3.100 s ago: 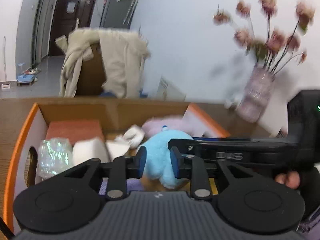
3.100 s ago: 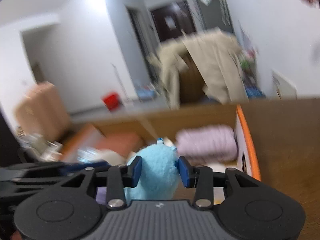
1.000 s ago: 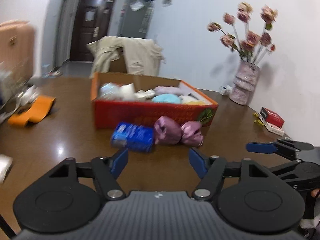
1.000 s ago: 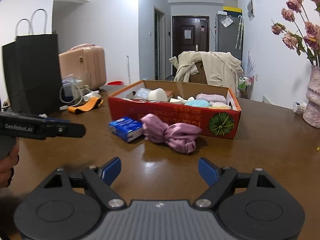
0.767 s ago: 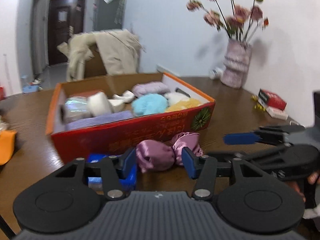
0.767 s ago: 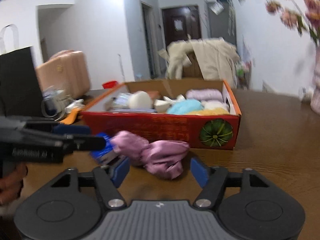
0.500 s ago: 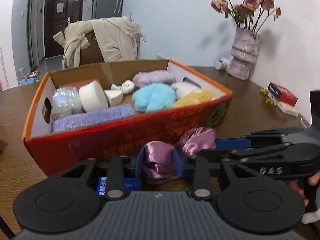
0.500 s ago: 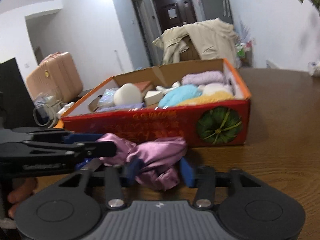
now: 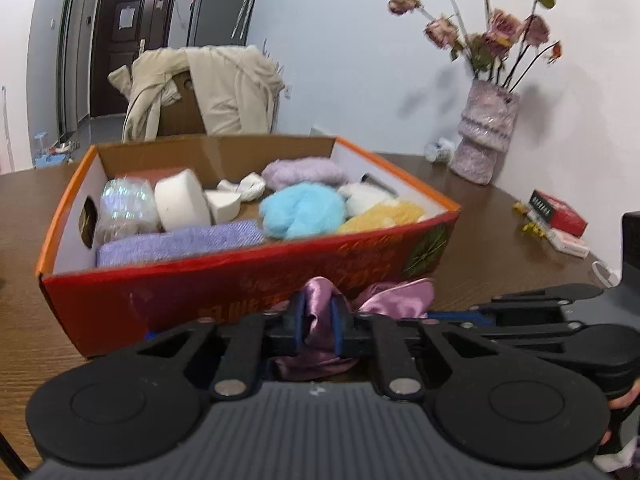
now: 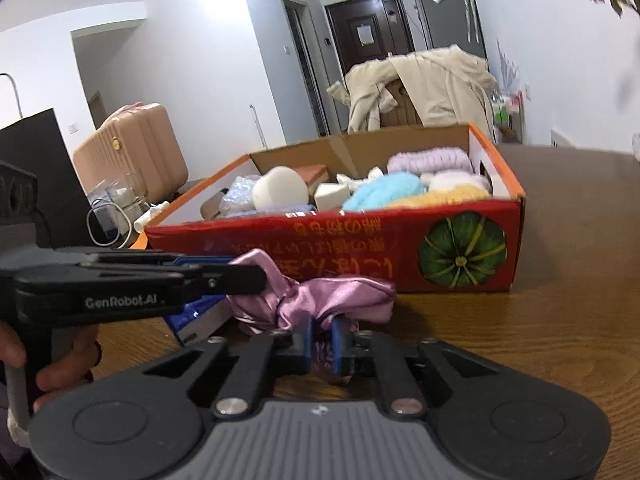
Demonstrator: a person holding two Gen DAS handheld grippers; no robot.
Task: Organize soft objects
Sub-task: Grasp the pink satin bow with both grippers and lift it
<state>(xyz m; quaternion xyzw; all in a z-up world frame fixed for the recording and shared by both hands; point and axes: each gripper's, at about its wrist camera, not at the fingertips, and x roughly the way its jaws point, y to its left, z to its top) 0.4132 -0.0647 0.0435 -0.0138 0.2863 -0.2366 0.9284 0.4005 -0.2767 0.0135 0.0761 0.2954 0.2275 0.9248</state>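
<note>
A purple satin cloth [image 9: 394,298] lies bunched on the wooden table in front of a red cardboard box [image 9: 240,276]. My left gripper [image 9: 319,322] is shut on its left end. My right gripper [image 10: 321,342] is shut on its right part; the cloth [image 10: 340,294] spreads above the fingers. The box [image 10: 360,240] holds several soft things: a blue fluffy toy [image 9: 302,208], a yellow one [image 9: 384,216], a lilac towel [image 9: 180,242], a white sponge [image 9: 182,200], a pale purple roll [image 9: 304,170].
A blue packet [image 10: 200,314] lies left of the cloth by the box. A vase of dried flowers [image 9: 486,136] and a red booklet [image 9: 558,212] stand at the right. A black bag, a pink suitcase [image 10: 132,148] and cables sit at the left.
Both grippers came down from the box, opened, moved in on the purple cloth and closed on it, the left on one end, the right on the other.
</note>
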